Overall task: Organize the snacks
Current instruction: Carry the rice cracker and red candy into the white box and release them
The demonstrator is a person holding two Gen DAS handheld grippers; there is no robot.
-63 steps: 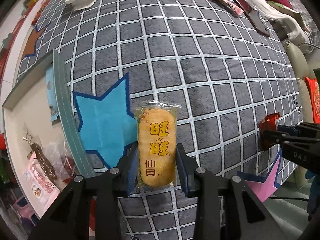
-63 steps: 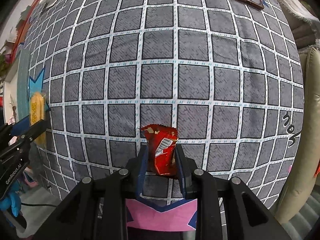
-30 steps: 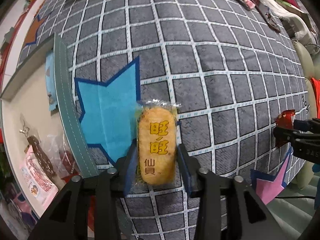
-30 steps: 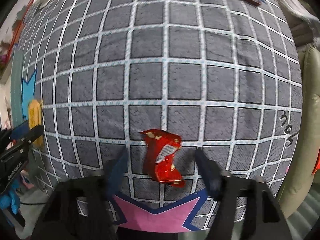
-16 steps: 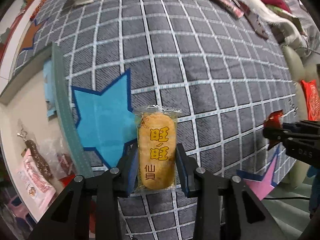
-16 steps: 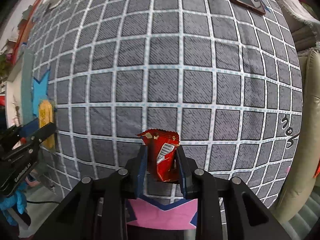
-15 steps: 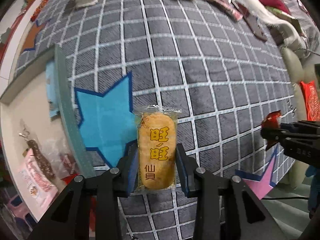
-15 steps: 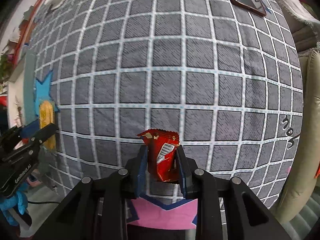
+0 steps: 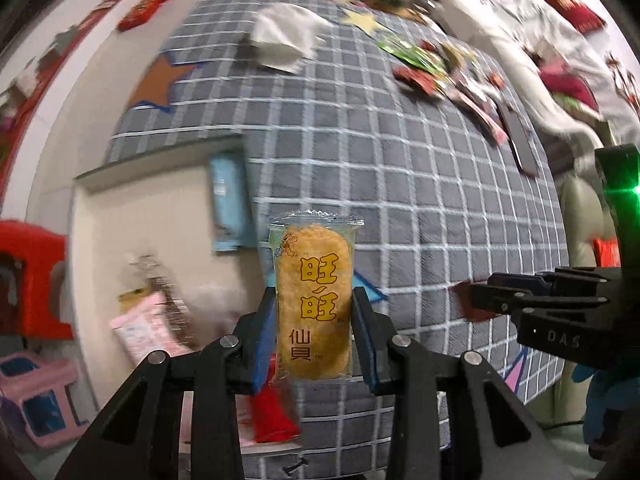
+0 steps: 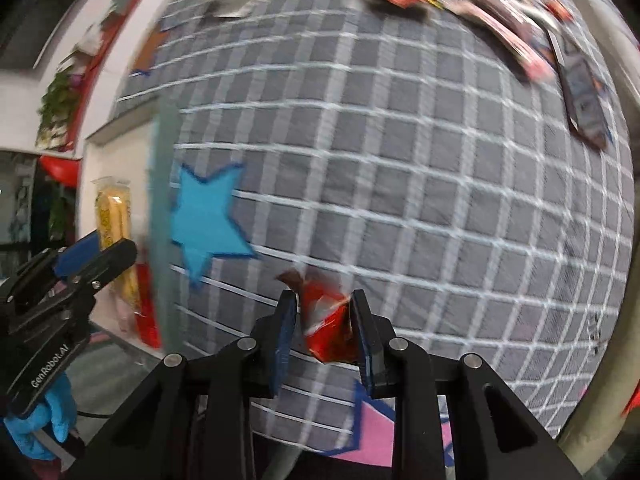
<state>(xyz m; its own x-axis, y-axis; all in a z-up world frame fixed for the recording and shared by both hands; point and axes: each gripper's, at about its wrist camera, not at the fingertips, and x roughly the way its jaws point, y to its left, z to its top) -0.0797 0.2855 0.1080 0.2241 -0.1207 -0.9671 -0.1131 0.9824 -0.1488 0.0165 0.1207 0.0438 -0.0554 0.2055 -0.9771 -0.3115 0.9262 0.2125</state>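
snacks ride in both tongs above the grid-patterned bed (image 9: 440,184). beside it, a white box (image 9: 132,216) with packets inside looks like the destination. left tongs (image 9: 314,336) pinch the rice cracker packet (image 9: 312,300) upright by its sides; right tongs (image 10: 324,328) pinch the red wrapper (image 10: 328,320).

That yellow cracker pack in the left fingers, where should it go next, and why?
Probably down into the beige box. The left gripper is clamped on the cracker pack beside the box's opening, where other snack packs already lie.
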